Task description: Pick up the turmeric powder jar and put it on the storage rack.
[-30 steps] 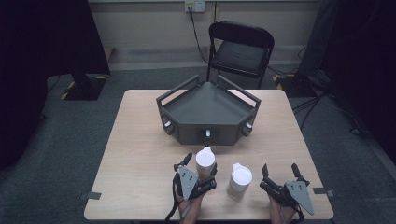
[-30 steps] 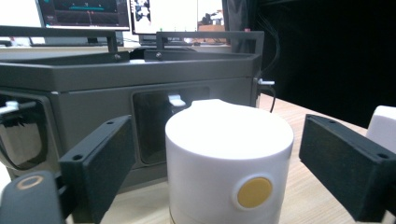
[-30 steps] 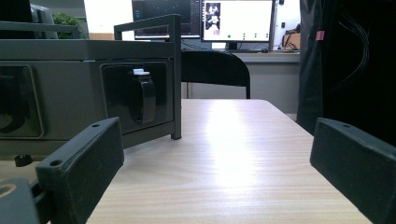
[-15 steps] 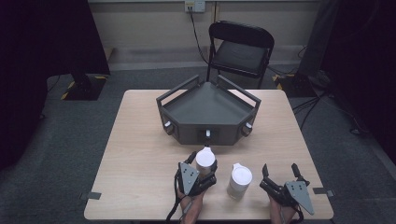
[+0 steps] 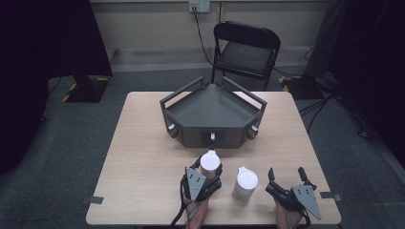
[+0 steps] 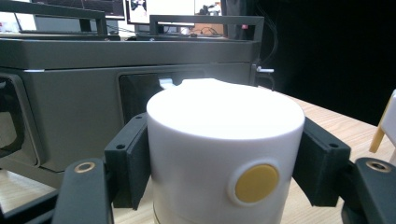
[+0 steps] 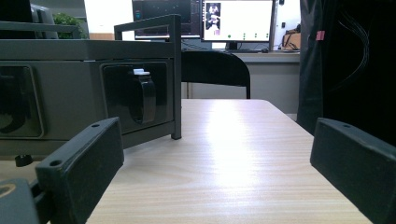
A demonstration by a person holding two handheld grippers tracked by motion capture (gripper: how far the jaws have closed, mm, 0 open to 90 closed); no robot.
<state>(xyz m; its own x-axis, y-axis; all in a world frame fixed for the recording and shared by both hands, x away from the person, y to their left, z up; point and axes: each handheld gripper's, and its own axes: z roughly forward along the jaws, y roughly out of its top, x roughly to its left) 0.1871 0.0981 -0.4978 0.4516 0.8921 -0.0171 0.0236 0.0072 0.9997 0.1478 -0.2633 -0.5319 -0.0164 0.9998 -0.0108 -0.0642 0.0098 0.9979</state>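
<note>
The left tool (image 5: 206, 172) clamps the white cylindrical plastic canister (image 6: 223, 154) just before the grey angular metal box (image 5: 210, 114), probably to lift it, while the right tool (image 5: 286, 179) waits wide open.

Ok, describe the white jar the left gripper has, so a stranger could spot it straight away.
Start at the grey tray in the middle of the table. Just in front of it stand two white jars; it is the left jar, between the left gripper fingers, unlike the free right jar.
</note>
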